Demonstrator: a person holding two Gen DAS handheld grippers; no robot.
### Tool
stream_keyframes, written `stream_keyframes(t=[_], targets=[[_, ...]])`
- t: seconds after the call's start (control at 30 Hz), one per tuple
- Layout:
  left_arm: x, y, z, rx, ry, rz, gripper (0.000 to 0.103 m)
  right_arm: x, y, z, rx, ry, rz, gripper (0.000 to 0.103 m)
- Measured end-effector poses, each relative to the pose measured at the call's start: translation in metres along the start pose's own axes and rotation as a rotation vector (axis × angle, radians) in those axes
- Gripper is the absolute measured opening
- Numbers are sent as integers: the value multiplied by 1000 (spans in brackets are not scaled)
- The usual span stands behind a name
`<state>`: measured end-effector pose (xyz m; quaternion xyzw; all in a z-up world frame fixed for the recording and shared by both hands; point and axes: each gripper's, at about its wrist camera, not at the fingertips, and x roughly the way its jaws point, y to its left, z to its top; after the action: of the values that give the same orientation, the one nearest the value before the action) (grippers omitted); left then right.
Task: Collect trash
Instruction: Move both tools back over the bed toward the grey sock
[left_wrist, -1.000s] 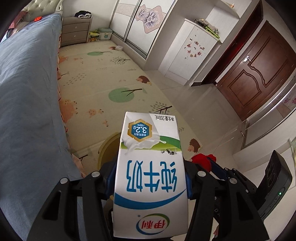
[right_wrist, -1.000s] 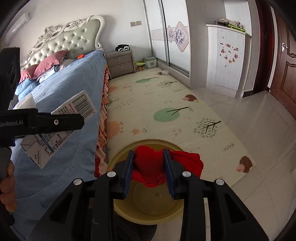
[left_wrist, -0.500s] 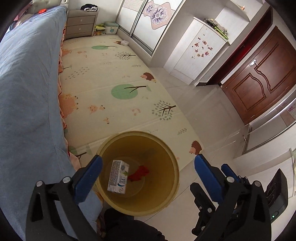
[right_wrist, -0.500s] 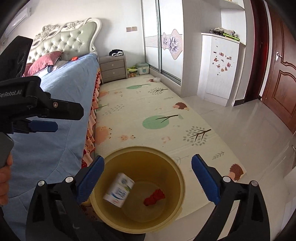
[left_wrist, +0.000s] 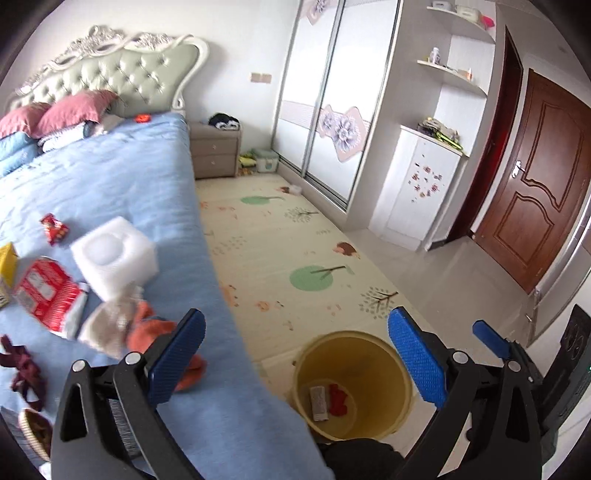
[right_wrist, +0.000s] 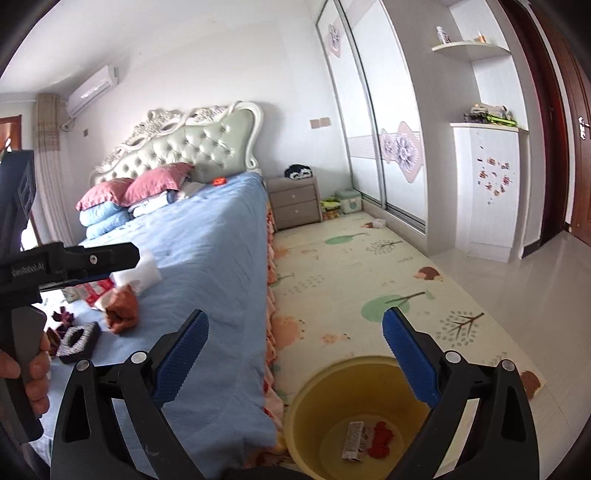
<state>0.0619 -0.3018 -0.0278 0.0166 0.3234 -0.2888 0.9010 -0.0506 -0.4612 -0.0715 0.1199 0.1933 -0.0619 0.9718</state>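
Note:
A yellow bin (left_wrist: 399, 400) (right_wrist: 306, 413) stands on the floor beside the bed. A milk carton (left_wrist: 318, 402) (right_wrist: 352, 441) and a red scrap (left_wrist: 338, 400) (right_wrist: 382, 439) lie in its bottom. My left gripper (left_wrist: 295, 358) is open and empty, above the bed edge and the bin. My right gripper (right_wrist: 295, 358) is open and empty, above the bin. On the blue bed (left_wrist: 122, 206) lie a white foam block (left_wrist: 114, 256), a red packet (left_wrist: 46, 295), an orange cloth (left_wrist: 155, 332), a small red wrapper (left_wrist: 54, 229) and a dark red scrap (left_wrist: 24, 369).
The left gripper body (right_wrist: 70, 264) shows at the left in the right wrist view. A small woven basket (left_wrist: 35, 432) and a black-edged item (right_wrist: 79, 341) sit on the bed. A play mat (left_wrist: 295, 258) covers the floor. A nightstand (left_wrist: 214, 151), wardrobe and brown door (left_wrist: 535, 199) stand beyond.
Both grippers opened and dropped the milk carton and the red scrap into the bin. Since then both have tilted up and swung left toward the bed.

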Motion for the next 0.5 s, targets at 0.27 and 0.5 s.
stream_keyframes(t=[0.27, 0.5], targets=[[-73, 90, -17, -52, -76, 180, 99, -5, 101, 11, -93, -37, 218, 92], [-111, 152, -43, -139, -96, 250, 99, 2, 167, 16, -170, -30, 315, 92]])
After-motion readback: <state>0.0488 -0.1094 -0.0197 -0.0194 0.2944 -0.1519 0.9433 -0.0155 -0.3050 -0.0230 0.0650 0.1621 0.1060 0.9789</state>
